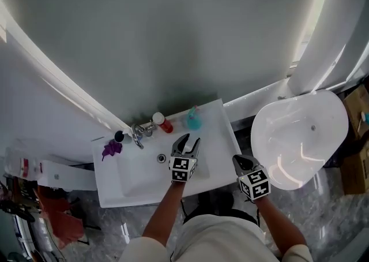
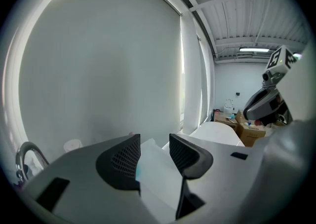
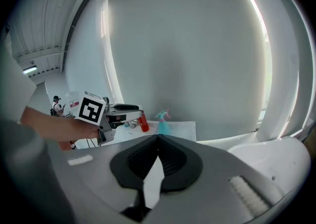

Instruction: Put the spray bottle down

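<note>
Spray bottle (image 1: 194, 118): teal, upright on sink (image 1: 218, 146) ledge; any print too small to read.
Left gripper (image 2: 154, 141): jaws spread, empty.
Right gripper (image 3: 158, 138): jaws pressed together.

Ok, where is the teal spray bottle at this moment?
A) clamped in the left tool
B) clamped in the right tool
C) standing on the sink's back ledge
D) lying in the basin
C: the spray bottle stands upright on the back ledge of the sink beside the red bottle, apart from the open left tool and the shut right tool.
</note>
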